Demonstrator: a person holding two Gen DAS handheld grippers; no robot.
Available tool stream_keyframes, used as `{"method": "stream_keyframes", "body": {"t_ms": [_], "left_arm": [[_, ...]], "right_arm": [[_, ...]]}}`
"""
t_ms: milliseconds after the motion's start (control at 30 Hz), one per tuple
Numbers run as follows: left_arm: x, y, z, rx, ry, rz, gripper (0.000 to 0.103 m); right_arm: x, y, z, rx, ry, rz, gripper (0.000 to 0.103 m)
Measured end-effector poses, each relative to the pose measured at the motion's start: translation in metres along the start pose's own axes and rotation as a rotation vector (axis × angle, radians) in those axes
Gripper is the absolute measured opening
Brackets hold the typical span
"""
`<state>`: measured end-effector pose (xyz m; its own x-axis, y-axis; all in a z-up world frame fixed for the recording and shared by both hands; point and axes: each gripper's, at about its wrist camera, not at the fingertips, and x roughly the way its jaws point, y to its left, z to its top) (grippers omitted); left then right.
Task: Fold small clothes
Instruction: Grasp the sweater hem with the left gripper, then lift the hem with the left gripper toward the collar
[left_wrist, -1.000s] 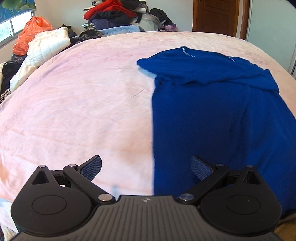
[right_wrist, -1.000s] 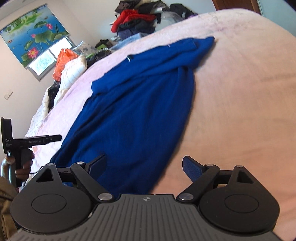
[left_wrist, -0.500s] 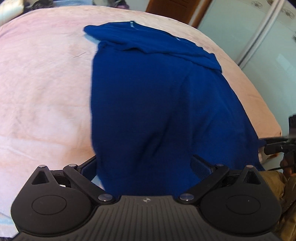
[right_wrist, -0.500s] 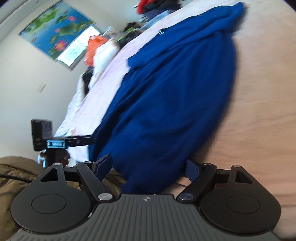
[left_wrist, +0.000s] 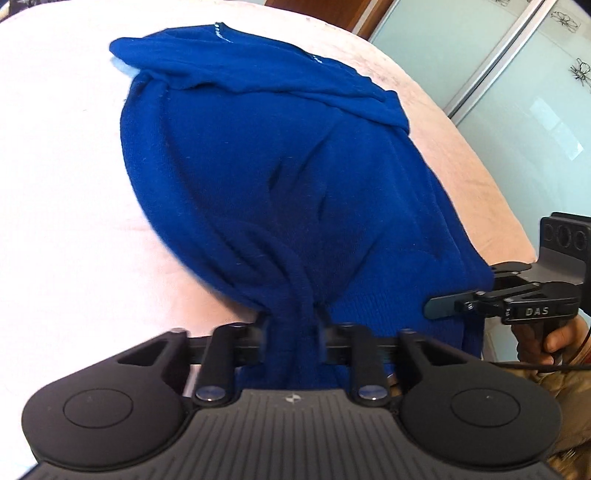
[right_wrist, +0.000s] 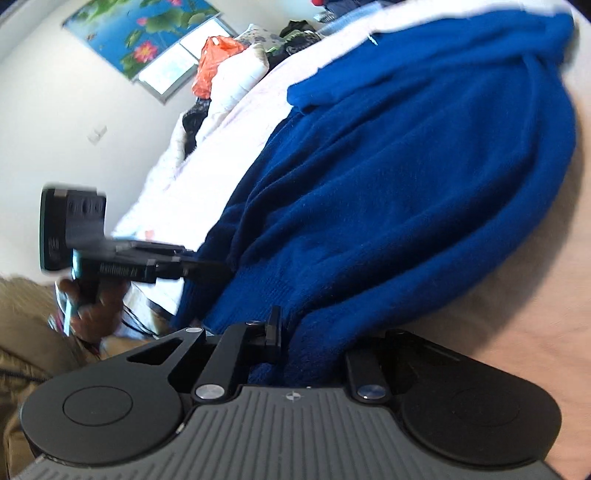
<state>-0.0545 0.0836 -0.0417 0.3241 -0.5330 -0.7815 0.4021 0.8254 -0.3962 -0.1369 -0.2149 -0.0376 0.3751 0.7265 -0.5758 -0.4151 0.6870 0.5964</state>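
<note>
The blue knit sweater (left_wrist: 295, 177) lies spread on the bed (left_wrist: 66, 206), its ribbed hem at the near edge where the person stands and its collar end toward the far side, with the sleeves lying across the upper part of the body. The hem is bunched into ridges at two places, and each bunch runs into a tool. In the left wrist view the left tool (left_wrist: 291, 332) has a gathered rope of hem fabric between its fingers, and its jaws are closing narrow on that cloth; the pads look pressed against it. In the right wrist view the right tool (right_wrist: 314, 347) is likewise closing down on a thick fold of the ribbed hem near the other bottom corner, the fabric filling the gap between its fingers. Each tool also shows in the other's view, held by a hand (left_wrist: 543, 336) just off the near edge of the bed. The step in hand appears to be the taking of the two bottom corners, the start of a fold that carries the hem up toward the collar. The next move probably calls for both grips to be firm, then for the two tools to lift together and travel evenly toward the far side, keeping the hem taut between them so the knit does not sag or twist, and laying it level with the shoulders. Clothes and an orange bag (right_wrist: 214, 70) are piled at the far left end of the bed.
</note>
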Motion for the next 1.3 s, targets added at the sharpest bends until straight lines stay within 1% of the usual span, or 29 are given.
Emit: {"method": "stream_keyframes", "body": {"t_ms": [33,100,167,233,267,300,333,367,400,467,500,567,600,633,667,700,767,800,833,933,1033,1133,1200,1300], "left_arm": [[-0.001,-0.002,0.001,-0.002,0.002,-0.029,0.018],[-0.001,-0.011,0.004,0.015,-0.007,-0.078,0.017],[0.001,-0.020,0.006,0.045,-0.013,-0.083,0.017],[0.007,-0.022,0.007,0.055,0.002,-0.061,0.018],[0.009,-0.021,0.006,0.042,0.012,-0.051,0.018],[0.011,-0.018,0.005,0.030,0.023,-0.047,0.018],[0.011,-0.017,0.004,0.024,0.026,-0.044,0.019],[0.009,-0.016,0.002,0.018,0.024,-0.039,0.020],[0.007,-0.015,0.001,0.017,0.020,-0.035,0.021],[0.003,-0.014,-0.001,0.029,0.012,-0.028,0.030],[0.004,-0.013,-0.002,0.035,0.008,-0.026,0.033],[0.004,-0.014,-0.004,0.051,0.009,-0.029,0.053],[0.002,-0.013,-0.007,0.057,0.009,-0.033,0.057],[0.002,-0.014,-0.009,0.065,0.010,-0.036,0.058],[0.001,-0.016,-0.011,0.082,0.010,-0.027,0.057],[0.001,-0.019,-0.012,0.104,0.013,-0.018,0.056],[0.001,-0.023,-0.011,0.127,0.022,-0.020,0.036],[0.001,-0.023,-0.010,0.128,0.034,-0.021,0.024],[0.002,-0.023,-0.009,0.125,0.034,-0.018,0.020],[-0.006,-0.020,-0.006,0.122,0.013,-0.023,0.018],[-0.018,-0.021,0.001,0.119,-0.034,-0.053,0.017],[-0.039,-0.018,0.008,0.105,-0.112,-0.101,0.017],[-0.054,-0.013,0.013,0.077,-0.172,-0.134,0.017],[-0.074,-0.003,0.017,0.038,-0.260,-0.174,0.017]], "right_arm": [[-0.010,0.001,0.001,-0.008,-0.015,-0.008,0.016],[-0.033,0.001,0.003,-0.030,-0.050,-0.041,0.016],[-0.053,-0.002,0.005,-0.026,-0.076,-0.072,0.016],[-0.059,-0.011,0.003,-0.013,-0.062,-0.085,0.017],[-0.058,-0.018,0.001,0.027,-0.069,-0.105,0.023],[-0.056,-0.027,-0.002,0.087,-0.068,-0.106,0.025],[-0.052,-0.034,-0.006,0.126,-0.048,-0.087,0.029],[-0.048,-0.038,-0.011,0.139,-0.030,-0.071,0.038],[-0.047,-0.038,-0.016,0.129,-0.036,-0.062,0.044],[-0.047,-0.037,-0.021,0.132,-0.024,-0.015,0.047],[-0.046,-0.034,-0.024,0.120,-0.018,-0.006,0.046],[-0.044,-0.030,-0.027,0.096,-0.001,-0.014,0.046],[-0.042,-0.028,-0.026,0.098,-0.002,-0.011,0.046],[-0.042,-0.028,-0.027,0.105,0.001,-0.004,0.043],[-0.042,-0.026,-0.026,0.100,0.002,-0.013,0.036],[-0.040,-0.023,-0.023,0.090,0.007,-0.030,0.033],[-0.040,-0.018,-0.021,0.069,0.012,-0.047,0.023],[-0.040,-0.015,-0.019,0.056,0.013,-0.049,0.022],[-0.040,-0.011,-0.018,0.042,0.012,-0.046,0.021],[-0.044,-0.005,-0.012,0.031,-0.017,0.006,0.020],[-0.051,0.000,-0.004,0.016,-0.055,0.044,0.020],[-0.060,0.009,0.007,-0.023,-0.095,0.081,0.019],[-0.065,0.017,0.017,-0.047,-0.120,0.119,0.017],[-0.074,0.021,0.025,-0.078,-0.138,0.131,0.017]]}}
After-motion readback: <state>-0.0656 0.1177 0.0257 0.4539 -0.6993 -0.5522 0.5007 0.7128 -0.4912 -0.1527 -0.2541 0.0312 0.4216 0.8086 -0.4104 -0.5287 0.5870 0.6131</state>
